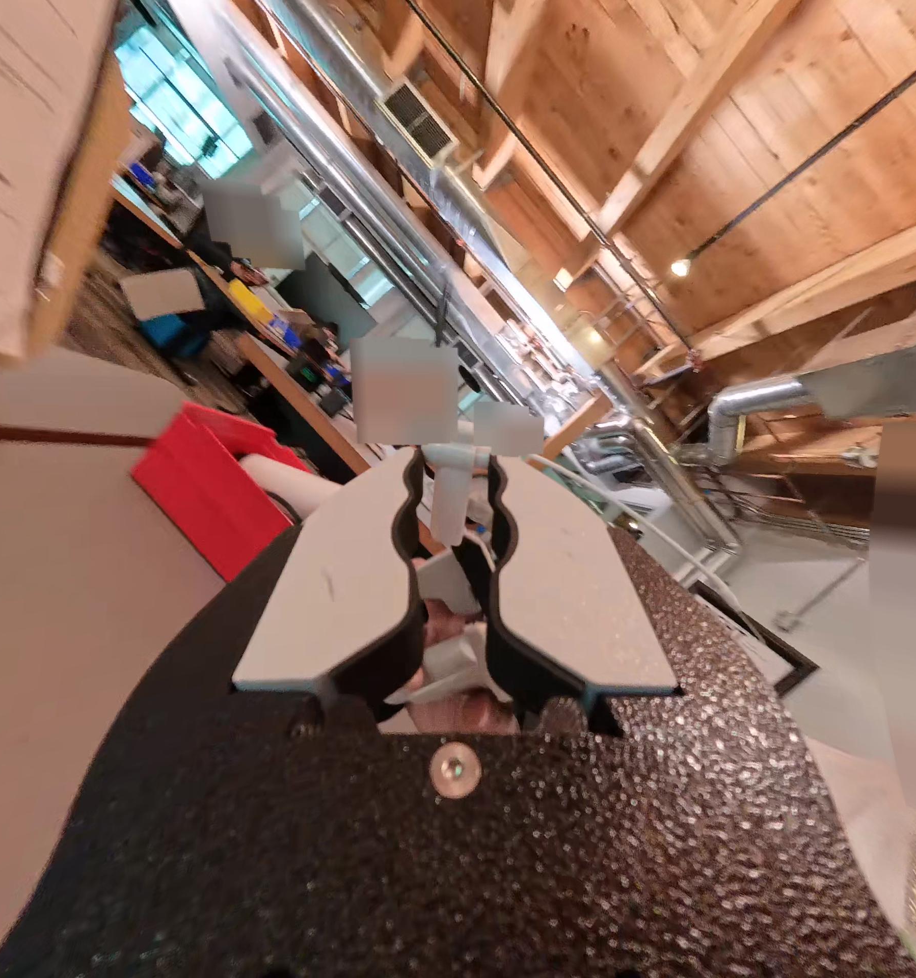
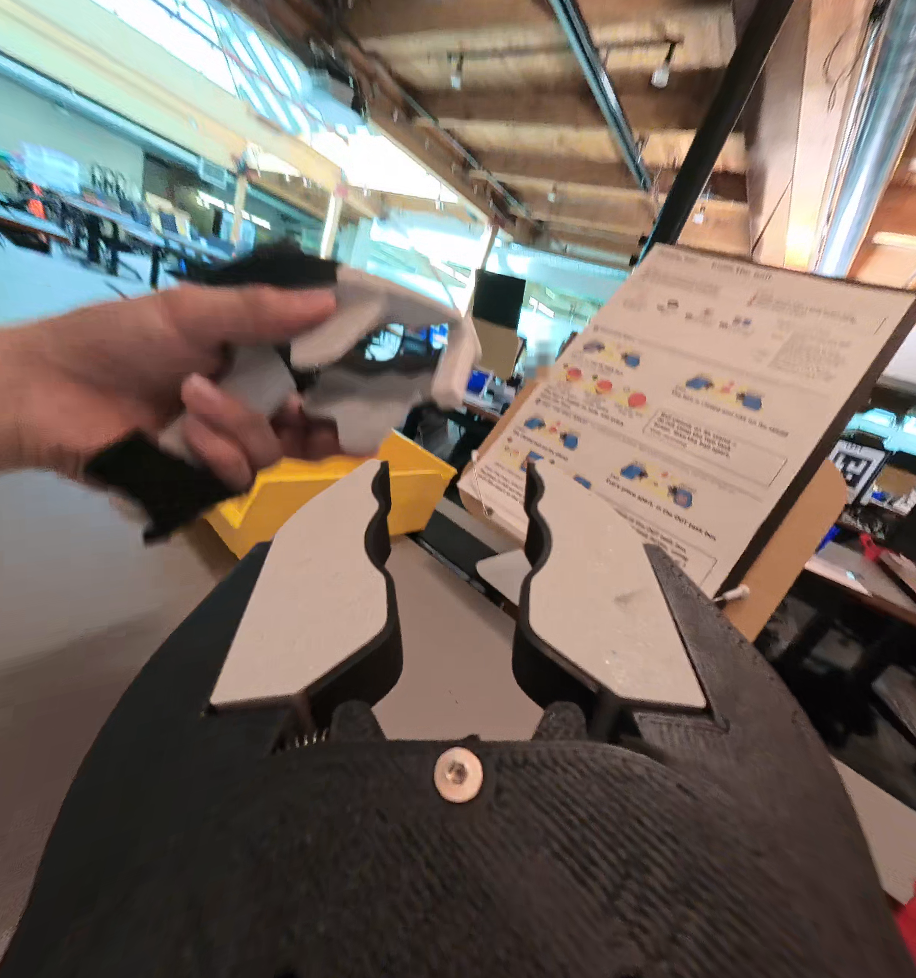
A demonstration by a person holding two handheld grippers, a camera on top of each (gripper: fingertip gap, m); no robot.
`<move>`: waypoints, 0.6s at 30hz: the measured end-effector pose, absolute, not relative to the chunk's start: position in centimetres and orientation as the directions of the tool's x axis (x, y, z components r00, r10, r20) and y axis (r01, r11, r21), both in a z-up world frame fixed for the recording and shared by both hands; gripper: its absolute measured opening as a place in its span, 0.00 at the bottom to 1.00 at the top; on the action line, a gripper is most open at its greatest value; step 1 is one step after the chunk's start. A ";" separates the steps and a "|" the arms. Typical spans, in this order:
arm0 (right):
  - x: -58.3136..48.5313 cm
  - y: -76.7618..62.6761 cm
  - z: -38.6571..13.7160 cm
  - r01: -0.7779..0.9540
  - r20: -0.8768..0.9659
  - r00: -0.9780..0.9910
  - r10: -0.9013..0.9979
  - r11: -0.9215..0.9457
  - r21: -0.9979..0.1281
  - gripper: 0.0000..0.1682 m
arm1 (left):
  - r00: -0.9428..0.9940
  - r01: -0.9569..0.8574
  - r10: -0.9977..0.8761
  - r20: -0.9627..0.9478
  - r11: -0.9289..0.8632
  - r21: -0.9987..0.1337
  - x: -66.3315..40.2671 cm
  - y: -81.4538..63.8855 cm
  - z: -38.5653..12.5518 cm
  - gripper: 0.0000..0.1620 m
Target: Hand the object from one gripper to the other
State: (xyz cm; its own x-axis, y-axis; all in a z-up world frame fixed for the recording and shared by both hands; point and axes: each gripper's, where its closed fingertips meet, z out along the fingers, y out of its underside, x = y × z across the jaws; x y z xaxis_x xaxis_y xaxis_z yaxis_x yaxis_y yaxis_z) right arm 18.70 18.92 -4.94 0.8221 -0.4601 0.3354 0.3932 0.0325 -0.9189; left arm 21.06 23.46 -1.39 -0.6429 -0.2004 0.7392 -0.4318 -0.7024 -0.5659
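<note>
My left gripper (image 1: 456, 465) is narrowly closed with a pale white and teal T-shaped piece (image 1: 449, 503) between its fingertips; the piece hangs down across the gap. In the right wrist view the left gripper (image 2: 424, 349) shows blurred at upper left, held by a hand (image 2: 101, 370), with the pale piece (image 2: 458, 365) at its tip. My right gripper (image 2: 456, 471) is open and empty, with a wide gap between its fingers. It sits below and a little to the right of the left gripper, apart from the piece.
A yellow bin (image 2: 339, 497) stands on the table just beyond the right gripper. A tilted instruction board (image 2: 683, 402) stands at the right. A red bin (image 1: 207, 487) sits on the pale table (image 1: 48, 582) left of the left gripper. A cardboard box (image 1: 16, 159) is at upper left.
</note>
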 end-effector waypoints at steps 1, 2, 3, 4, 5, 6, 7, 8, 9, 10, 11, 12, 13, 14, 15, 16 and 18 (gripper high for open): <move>18.1 18.5 -4.8 0.410 0.340 0.815 -0.470 0.052 -0.911 0.29 | -0.651 -0.455 -0.167 0.741 -0.696 -0.556 20.4 22.0 -2.1 0.14; 17.6 18.1 -5.0 0.426 0.356 0.804 -0.477 0.045 -0.903 0.28 | -0.656 -0.472 -0.140 0.742 -0.691 -0.548 19.7 20.7 -2.7 0.14; 17.2 17.6 -5.4 0.447 0.383 0.790 -0.478 0.023 -0.894 0.29 | -0.652 -0.482 -0.125 0.748 -0.692 -0.536 19.2 19.6 -3.2 0.14; 16.8 17.1 -5.8 0.472 0.414 0.773 -0.481 0.000 -0.882 0.28 | -0.647 -0.493 -0.111 0.754 -0.693 -0.525 18.7 18.7 -3.7 0.14; 16.4 16.4 -6.0 0.495 0.438 0.752 -0.493 -0.015 -0.869 0.26 | -0.645 -0.508 -0.094 0.758 -0.688 -0.518 18.2 17.7 -4.0 0.14; 16.2 15.7 -6.1 0.513 0.453 0.733 -0.508 -0.025 -0.858 0.23 | -0.641 -0.522 -0.081 0.763 -0.683 -0.511 17.8 16.8 -4.4 0.14; 15.8 15.0 -6.2 0.525 0.463 0.719 -0.518 -0.030 -0.850 0.21 | -0.634 -0.533 -0.072 0.770 -0.680 -0.503 17.4 16.0 -4.7 0.14; 15.6 14.4 -6.2 0.532 0.469 0.710 -0.525 -0.036 -0.846 0.20 | -0.630 -0.547 -0.058 0.775 -0.675 -0.495 17.0 15.1 -4.9 0.14; 15.3 13.8 -6.3 0.537 0.476 0.700 -0.532 -0.047 -0.842 0.19 | -0.625 -0.562 -0.045 0.779 -0.667 -0.489 16.7 14.3 -5.0 0.14; 15.2 13.2 -6.3 0.548 0.486 0.684 -0.544 -0.058 -0.835 0.18 | -0.619 -0.573 -0.042 0.784 -0.659 -0.487 16.4 13.6 -5.1 0.14; 14.9 12.6 -6.2 0.567 0.500 0.663 -0.557 -0.063 -0.821 0.16 | -0.621 -0.576 -0.043 0.782 -0.652 -0.493 16.0 13.0 -5.0 0.14; 14.6 12.1 -6.2 0.586 0.519 0.652 -0.553 -0.067 -0.808 0.13 | -0.629 -0.577 -0.047 0.776 -0.642 -0.506 15.6 12.3 -4.9 0.14; 14.0 11.9 -6.2 0.597 0.535 0.656 -0.533 -0.067 -0.800 0.10 | -0.633 -0.574 -0.055 0.772 -0.636 -0.516 15.3 11.8 -4.8 0.14; 13.8 11.5 -6.2 0.599 0.538 0.655 -0.530 -0.070 -0.798 0.10 | -0.636 -0.569 -0.069 0.768 -0.631 -0.528 15.1 11.4 -4.8 0.14; 13.6 11.1 -6.2 0.594 0.538 0.666 -0.517 -0.070 -0.801 0.09 | -0.643 -0.561 -0.085 0.761 -0.624 -0.544 14.8 11.2 -4.8 0.14; 13.4 10.7 -6.1 0.582 0.531 0.686 -0.498 -0.061 -0.811 0.09 | -0.651 -0.553 -0.096 0.753 -0.619 -0.557 14.5 10.9 -4.8 0.14; 13.0 10.0 -5.5 0.548 0.491 0.736 -0.466 -0.014 -0.836 0.07 | -0.669 -0.537 -0.109 0.735 -0.612 -0.580 13.9 10.7 -4.6 0.15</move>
State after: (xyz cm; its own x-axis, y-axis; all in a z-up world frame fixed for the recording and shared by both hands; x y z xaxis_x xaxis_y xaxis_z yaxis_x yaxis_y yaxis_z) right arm 12.99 10.02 -5.45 0.7364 -0.4657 0.4908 0.5482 -0.0144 -0.8362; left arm 13.87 10.67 -4.56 -0.6690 -0.1090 0.7352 -0.5375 -0.6123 -0.5798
